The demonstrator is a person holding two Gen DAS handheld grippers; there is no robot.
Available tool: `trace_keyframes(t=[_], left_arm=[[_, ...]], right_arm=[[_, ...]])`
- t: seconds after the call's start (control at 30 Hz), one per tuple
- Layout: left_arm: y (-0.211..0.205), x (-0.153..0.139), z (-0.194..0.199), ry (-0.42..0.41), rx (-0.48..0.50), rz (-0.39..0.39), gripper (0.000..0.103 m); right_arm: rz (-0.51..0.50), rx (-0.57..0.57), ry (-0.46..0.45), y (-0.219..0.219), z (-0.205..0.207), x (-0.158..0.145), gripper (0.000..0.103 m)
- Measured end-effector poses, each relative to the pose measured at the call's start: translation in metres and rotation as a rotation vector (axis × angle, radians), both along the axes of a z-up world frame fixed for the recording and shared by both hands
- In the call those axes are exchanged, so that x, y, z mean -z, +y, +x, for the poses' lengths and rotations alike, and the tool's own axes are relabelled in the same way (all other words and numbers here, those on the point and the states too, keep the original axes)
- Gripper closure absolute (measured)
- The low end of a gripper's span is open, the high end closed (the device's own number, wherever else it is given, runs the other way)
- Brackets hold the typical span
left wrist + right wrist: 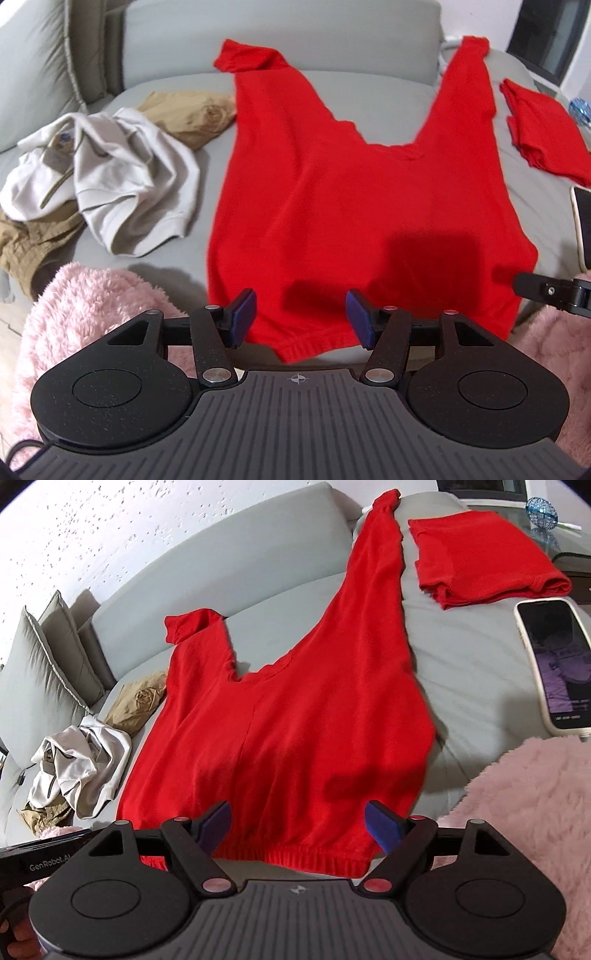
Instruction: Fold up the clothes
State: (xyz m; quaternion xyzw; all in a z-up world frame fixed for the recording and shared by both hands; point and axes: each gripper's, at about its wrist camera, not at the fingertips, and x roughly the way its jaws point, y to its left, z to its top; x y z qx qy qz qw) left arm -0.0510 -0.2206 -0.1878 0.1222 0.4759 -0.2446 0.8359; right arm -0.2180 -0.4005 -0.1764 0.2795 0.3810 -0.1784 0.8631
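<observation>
Left gripper [300, 318] w/ jaws wide apart, nothing between the blue pads [243, 316], hanging just above the ribbed waistband end of the red trousers [332, 192]; right gripper [299, 825] likewise spread wide and empty, over the same waistband edge a bit further to the right. Trousers lie flat on the grey sofa [177, 59], waistband nearest the grippers & hanging slightly over the seat's front edge, both legs running away toward the backrest; left leg shorter-looking w/ its cuff turned over, right leg stretched long up to the sofa's back corner. Right of the trousers, apart from them, a folded red garment [480, 554]. Nearer, on the seat at right, a phone [554, 664] screen up. Left of the trousers a crumpled white hoodie [110, 177], w/ tan clothes [188, 114] behind & under it. Grey cushions [48, 657] at the far left. Pink fluffy sleeve [524, 812] at the frame edges in both views
</observation>
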Motion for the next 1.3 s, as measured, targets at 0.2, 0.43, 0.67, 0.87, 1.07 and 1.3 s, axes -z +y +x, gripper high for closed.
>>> trace_keyframes(t=[0.2, 0.43, 0.67, 0.87, 1.07, 1.3], left_arm=[[-0.002, 0.010, 0.008, 0.056, 0.007, 0.032, 0.042], [-0.001, 0.015, 0.025, 0.093, -0.026, 0.048, 0.041], [-0.003, 0.011, 0.038, 0.080, 0.009, 0.008, 0.051], [-0.019, 0.023, 0.049, 0.050, 0.041, 0.014, 0.078], [-0.035, 0.048, 0.045, 0.081, 0.106, 0.137, 0.066], [-0.026, 0.041, 0.042, 0.168, 0.102, 0.156, 0.061]], right_arm=[[-0.014, -0.012, 0.027, -0.001, 0.013, 0.004, 0.025], [-0.026, -0.066, 0.070, 0.001, 0.033, 0.009, 0.033], [-0.101, -0.174, 0.075, -0.001, 0.056, -0.002, 0.094], [-0.169, -0.193, 0.086, -0.003, 0.086, 0.000, 0.094], [-0.123, -0.167, 0.294, -0.005, 0.080, 0.041, 0.093], [-0.009, -0.097, 0.355, -0.019, 0.047, 0.039, 0.082]])
